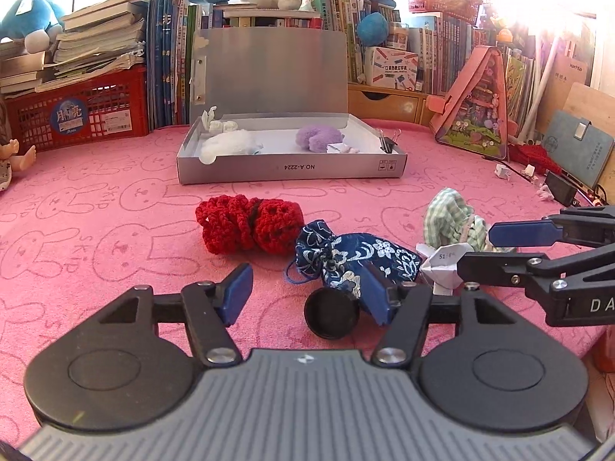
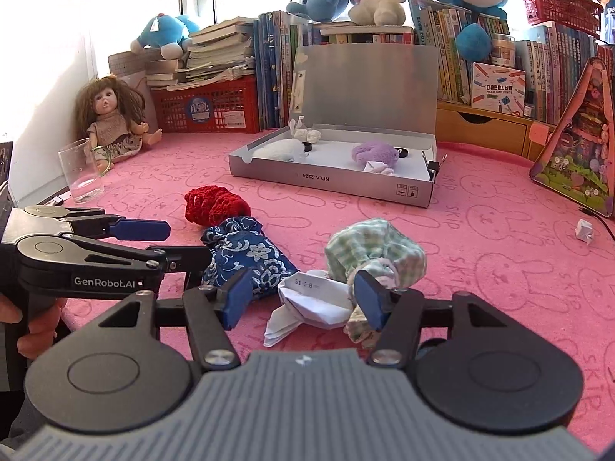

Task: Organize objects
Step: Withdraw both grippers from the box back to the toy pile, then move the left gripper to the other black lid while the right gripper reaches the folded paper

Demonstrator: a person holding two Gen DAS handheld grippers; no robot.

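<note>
Both grippers are hovering near the front edge of the pink surface (image 1: 96, 192): the left gripper (image 1: 307, 292) is standing released around a black cap (image 1: 331, 314) beside the blue pouch (image 1: 357, 261), and the right gripper (image 2: 298, 296) is straddling, unclenched, a folded paper (image 2: 311, 299) against the checked pouch (image 2: 376, 249). Each should be settling squarely over one item before clenching, then carrying it to the open box (image 1: 292, 167) mid-surface, not snagging the neighbouring pouches.

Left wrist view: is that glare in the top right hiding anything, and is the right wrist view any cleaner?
Left wrist view: sun flare washes out the books at top right; the silver box stays readable. Right wrist view: windows blown out behind, but the doll and glass are clear. Both show fisheye bending at the edges.
</note>
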